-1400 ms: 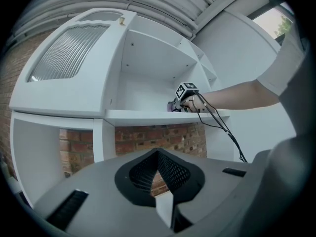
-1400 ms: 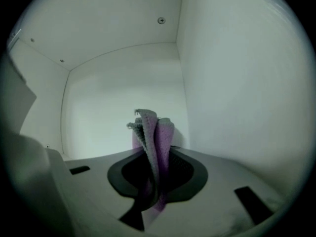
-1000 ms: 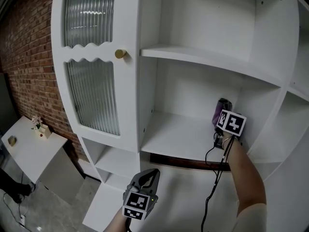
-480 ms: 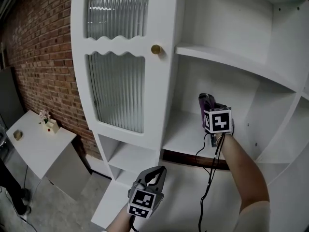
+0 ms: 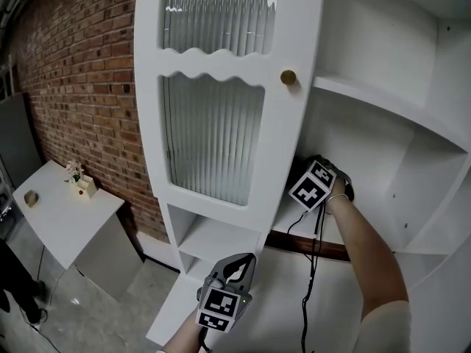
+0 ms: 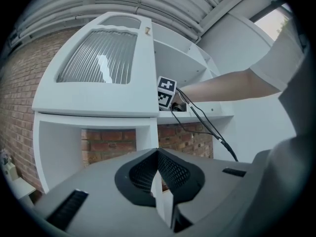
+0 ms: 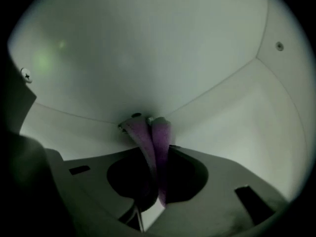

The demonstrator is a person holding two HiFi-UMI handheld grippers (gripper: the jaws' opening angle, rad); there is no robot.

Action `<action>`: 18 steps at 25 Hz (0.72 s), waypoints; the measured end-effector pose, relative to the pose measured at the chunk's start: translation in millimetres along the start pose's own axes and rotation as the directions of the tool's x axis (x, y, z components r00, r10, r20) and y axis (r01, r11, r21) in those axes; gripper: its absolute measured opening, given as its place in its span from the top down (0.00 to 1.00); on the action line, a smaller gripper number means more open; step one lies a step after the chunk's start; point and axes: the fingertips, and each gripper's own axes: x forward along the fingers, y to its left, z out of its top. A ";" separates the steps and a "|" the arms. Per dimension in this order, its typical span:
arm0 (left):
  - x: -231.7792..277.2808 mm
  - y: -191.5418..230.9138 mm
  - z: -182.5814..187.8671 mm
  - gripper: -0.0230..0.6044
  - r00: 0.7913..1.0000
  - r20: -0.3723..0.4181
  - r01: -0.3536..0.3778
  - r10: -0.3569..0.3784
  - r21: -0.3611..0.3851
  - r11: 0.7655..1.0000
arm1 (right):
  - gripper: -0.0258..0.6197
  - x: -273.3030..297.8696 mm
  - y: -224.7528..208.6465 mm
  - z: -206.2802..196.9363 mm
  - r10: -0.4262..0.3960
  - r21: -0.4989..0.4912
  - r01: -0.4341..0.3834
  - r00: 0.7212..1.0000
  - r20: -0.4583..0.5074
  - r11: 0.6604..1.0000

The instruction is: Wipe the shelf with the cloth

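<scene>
Far left, a brick wall (image 5: 81, 72) and a small white table (image 5: 62, 223), with open floor between it and the cabinet. Next, the cabinet door (image 5: 221, 109): two ribbed panes, one brass knob (image 5: 288, 77). Its right edge crowds the compartment mouth. Low in the middle, the left gripper (image 5: 237, 260) hangs clear of the cabinet front, jaws together on nothing. On the right, one bare forearm (image 5: 364, 252) stretches up and inward. The right gripper (image 7: 150, 127) is tucked behind the door edge, deep in the back corner above the shelf (image 5: 294, 218). It's tight there, with walls meeting just ahead. One purple cloth (image 7: 159, 152) is pinched between its jaws, its folded end at that corner. One black cable (image 5: 316, 248) dangles below.
</scene>
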 end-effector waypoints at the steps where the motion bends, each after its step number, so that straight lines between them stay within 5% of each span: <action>1: -0.8 0.9 -0.7 0.94 1.000 -0.001 0.002 -0.002 0.002 1.000 | 0.84 2.2 5.1 -0.2 0.035 -0.008 -0.035 0.999 -0.024 0.999; 8: -6.3 6.1 0.2 0.94 1.000 0.001 0.003 -0.003 0.010 1.000 | 0.84 -9.9 28.4 -6.1 0.249 -0.023 -0.253 0.962 -0.110 0.967; 18: -25.3 -11.2 0.5 0.94 1.000 -0.007 0.008 -0.008 -0.009 1.000 | 0.84 -78.8 70.0 -7.2 0.319 -0.080 -0.325 0.944 -0.079 0.942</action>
